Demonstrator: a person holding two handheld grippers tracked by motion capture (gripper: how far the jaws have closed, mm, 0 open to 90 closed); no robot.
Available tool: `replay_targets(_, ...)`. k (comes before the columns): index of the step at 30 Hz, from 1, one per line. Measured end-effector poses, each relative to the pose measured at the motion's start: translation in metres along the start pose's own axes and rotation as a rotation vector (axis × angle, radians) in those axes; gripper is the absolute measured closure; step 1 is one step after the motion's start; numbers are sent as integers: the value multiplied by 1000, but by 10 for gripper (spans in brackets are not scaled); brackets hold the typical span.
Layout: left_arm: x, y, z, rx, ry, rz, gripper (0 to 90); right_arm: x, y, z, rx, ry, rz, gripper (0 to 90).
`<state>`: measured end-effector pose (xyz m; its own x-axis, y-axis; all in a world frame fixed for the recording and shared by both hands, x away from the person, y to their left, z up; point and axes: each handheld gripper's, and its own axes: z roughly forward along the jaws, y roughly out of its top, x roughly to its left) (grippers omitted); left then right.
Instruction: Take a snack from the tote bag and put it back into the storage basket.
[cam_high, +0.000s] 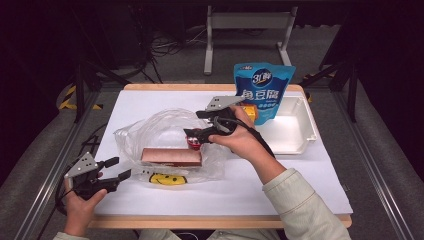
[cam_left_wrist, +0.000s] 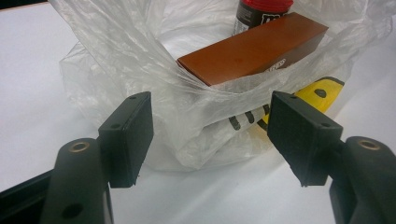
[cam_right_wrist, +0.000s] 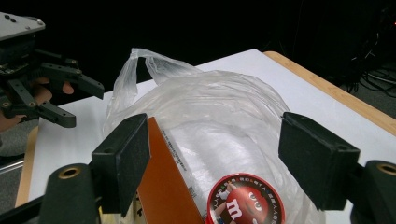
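Here we hold both claws open: right claw (cam_high: 196, 136) over the red-lidded tub (cam_right_wrist: 245, 199) at frame centre, left claw (cam_high: 116, 168) near the plastic bag (cam_high: 165, 131), lower left.

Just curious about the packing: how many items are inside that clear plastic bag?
2: a brown box lying flat, and a red-lidded jar at its far right end. The bag's folds may hide more.

A white counter (cam_high: 300, 185) with a wooden edge carries a blue snack pouch (cam_high: 265, 90) standing upright at its far side, an orange-yellow packet (cam_high: 250, 111) just beside the pouch, and a white rectangular tray (cam_high: 300, 131) at its right, with a grey metal frame (cam_high: 247, 22) on the floor beyond.
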<state>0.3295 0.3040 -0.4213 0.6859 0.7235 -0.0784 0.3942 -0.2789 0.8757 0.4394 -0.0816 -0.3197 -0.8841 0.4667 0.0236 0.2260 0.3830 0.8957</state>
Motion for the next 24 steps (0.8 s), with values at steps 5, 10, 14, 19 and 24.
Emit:
replay_targets(5, 1, 0, 0, -2, -1, -4, 321, 2, 0, 8, 14, 2, -8, 260)
replay_targets(10, 1, 0, 0, -3, -2, -4, 321, 5, 0, 19, 29, 3, -10, 258)
replay_targets(14, 1, 0, 0, -3, -1, -2, 321, 6, -2, 27, 50, -8, -22, 255)
replay_targets(19, 1, 0, 0, -1, -2, -2, 321, 4, -8, 36, 76, -30, -21, 251)
replay_targets(24, 1, 0, 0, -2, 0, -2, 320, 0, -17, 44, 97, -59, -16, 249)
